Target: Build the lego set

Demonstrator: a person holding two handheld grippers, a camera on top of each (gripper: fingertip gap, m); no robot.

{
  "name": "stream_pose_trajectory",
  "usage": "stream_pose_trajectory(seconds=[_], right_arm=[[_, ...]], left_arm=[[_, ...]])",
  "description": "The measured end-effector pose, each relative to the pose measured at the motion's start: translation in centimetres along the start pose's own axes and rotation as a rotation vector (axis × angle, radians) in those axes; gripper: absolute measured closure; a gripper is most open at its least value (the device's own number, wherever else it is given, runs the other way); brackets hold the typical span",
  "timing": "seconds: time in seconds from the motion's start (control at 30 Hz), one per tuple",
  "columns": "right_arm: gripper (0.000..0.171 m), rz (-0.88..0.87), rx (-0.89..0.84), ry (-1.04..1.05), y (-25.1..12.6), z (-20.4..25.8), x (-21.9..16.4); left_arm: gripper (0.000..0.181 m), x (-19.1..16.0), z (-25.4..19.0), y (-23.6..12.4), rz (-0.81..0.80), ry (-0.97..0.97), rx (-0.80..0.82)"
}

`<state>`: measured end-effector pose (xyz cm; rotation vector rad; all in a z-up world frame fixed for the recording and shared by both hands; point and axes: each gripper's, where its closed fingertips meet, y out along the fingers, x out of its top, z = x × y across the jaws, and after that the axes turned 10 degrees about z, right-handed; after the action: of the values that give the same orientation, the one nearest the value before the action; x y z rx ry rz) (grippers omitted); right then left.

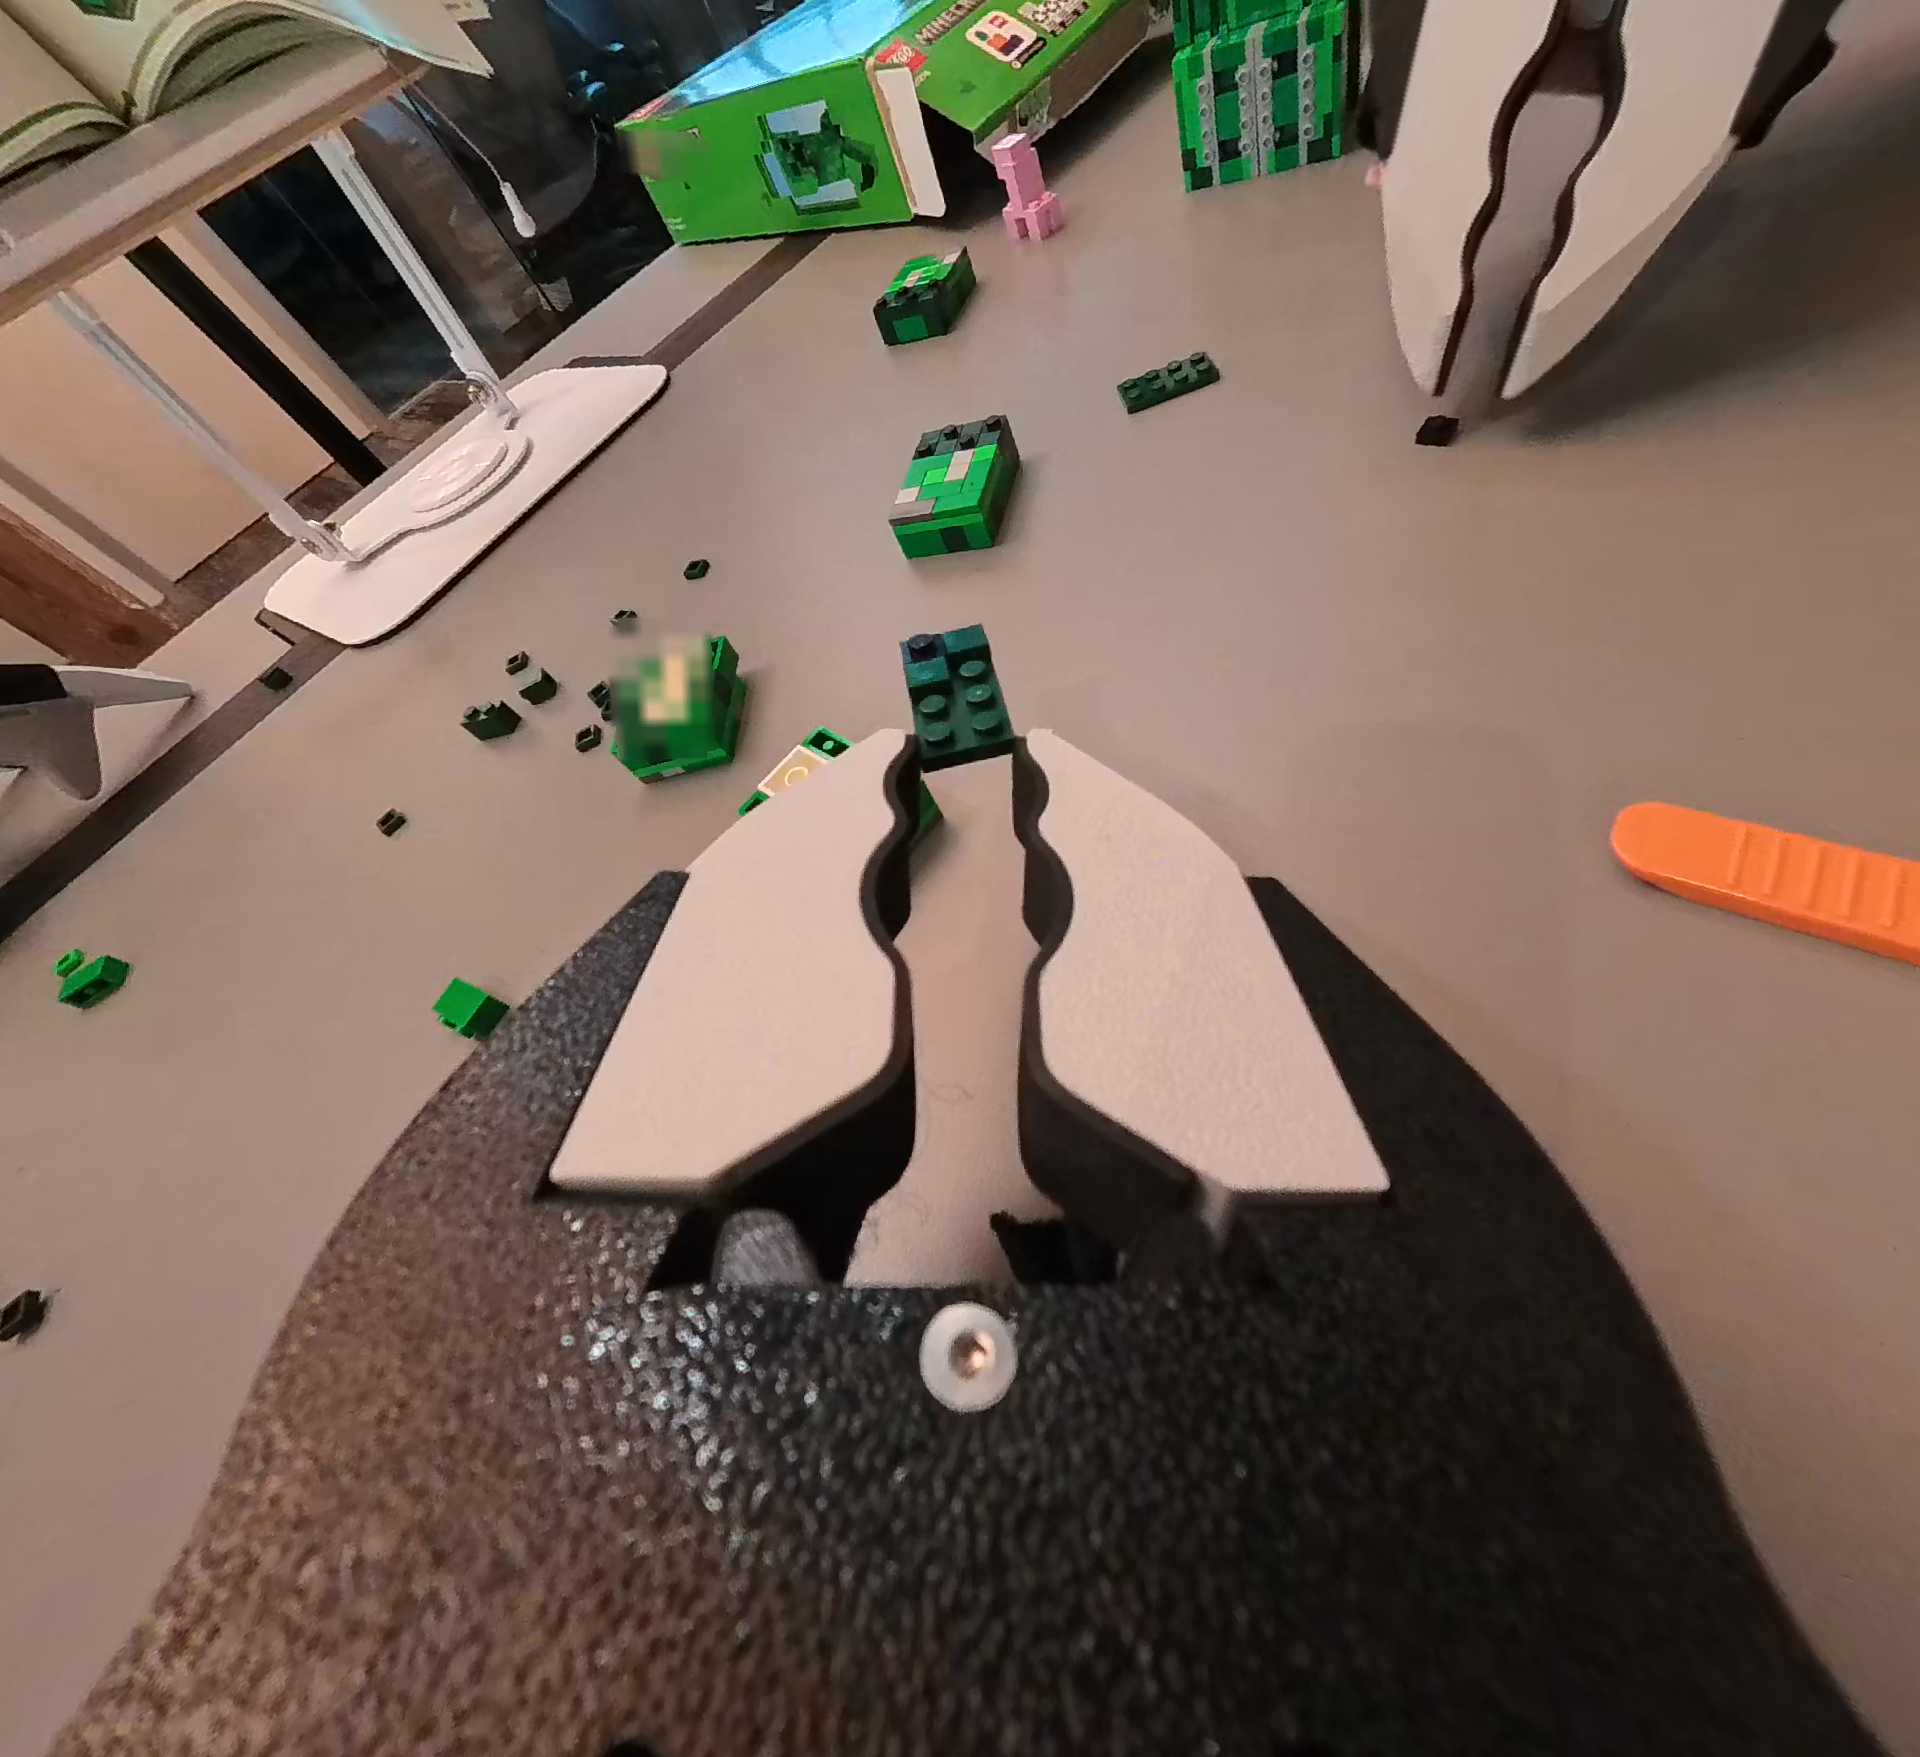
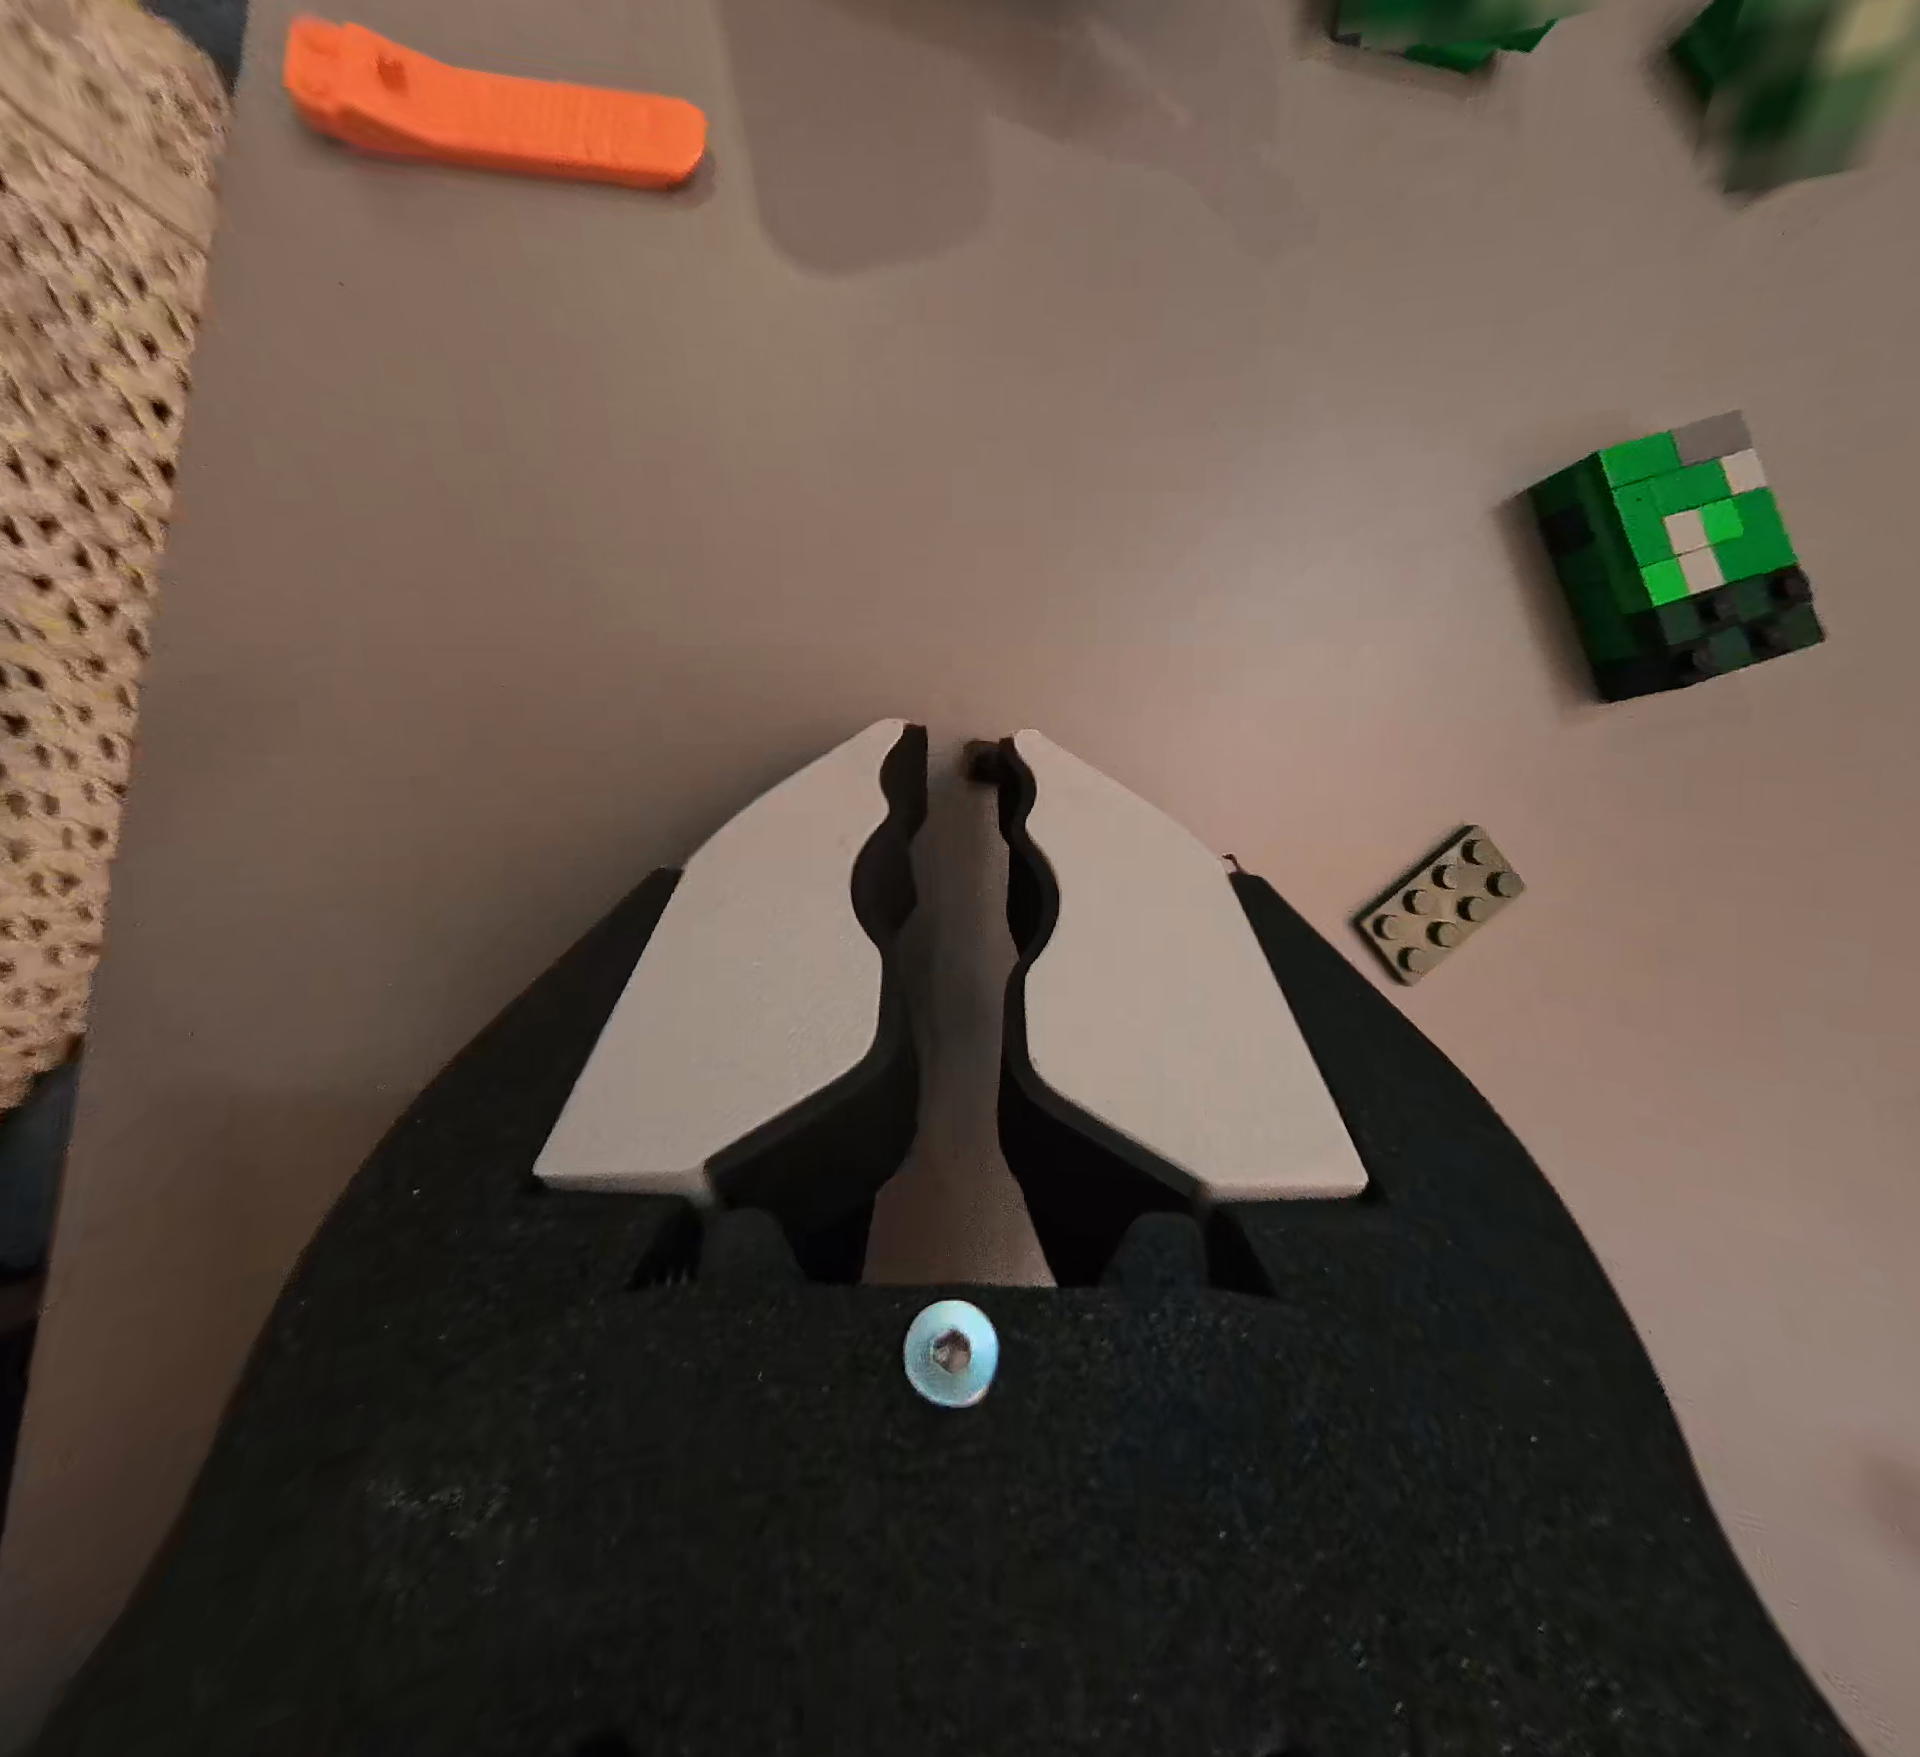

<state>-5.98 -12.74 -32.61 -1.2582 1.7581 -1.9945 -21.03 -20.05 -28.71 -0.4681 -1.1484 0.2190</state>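
My left gripper [image 1: 966, 751] is shut on a dark green plate [image 1: 958, 694], gripping its near end so that it sticks out forward just above the grey table [image 1: 1351, 668]. My right gripper [image 2: 968, 746] points down at the table with its jaws a narrow gap apart. A tiny black piece [image 2: 981, 760] lies on the table between the tips, against the right finger. In the left wrist view the right gripper [image 1: 1475, 382] shows at the far right with the black piece [image 1: 1435, 431] at its tips.
A green cube assembly [image 1: 954, 486] [image 2: 1673, 554], a dark 2x4 plate [image 1: 1169, 380] [image 2: 1439, 902] and an orange brick separator [image 1: 1766, 876] [image 2: 499, 107] lie nearby. Small loose green pieces [image 1: 499, 720] lie left. A green box [image 1: 831, 107], tall green build [image 1: 1262, 14], pink figure [image 1: 1023, 190] and booklet stand [image 1: 468, 502] stand behind. My hands' fingertips stand some 20 centimetres from each other. The left tips stand about 12 centimetres off the orange brick separator [image 1: 1766, 876]. It is also in sight in the right wrist view [image 2: 603, 120].
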Motion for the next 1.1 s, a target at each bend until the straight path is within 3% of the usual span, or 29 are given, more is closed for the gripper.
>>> stream_pose_trajectory(seconds=[0.27, 0.5, 0.8, 1.1], right_arm=[[0.157, -0.014, 0.102, 0.109, 0.6, -0.1, -0.7], [0.165, -0.002, 0.091, 0.075, 1.0, -0.3, -0.1], [0.165, -0.241, 0.050, -0.114, 0.2, 0.3, 10.3], [0.165, -0.233, 0.082, -0.212, 1.9, 0.5, 12.9]], left_arm=[[0.165, 0.2, -1.2, -0.1, -0.019, 0.029, -0.074], [0.165, 0.5, -4.0, -0.2, -0.019, 0.041, -0.272], [0.165, 0.4, -5.9, -0.5, -0.009, 0.086, -0.397], [0.165, 0.6, -6.2, -0.8, -0.025, 0.081, -0.438]])
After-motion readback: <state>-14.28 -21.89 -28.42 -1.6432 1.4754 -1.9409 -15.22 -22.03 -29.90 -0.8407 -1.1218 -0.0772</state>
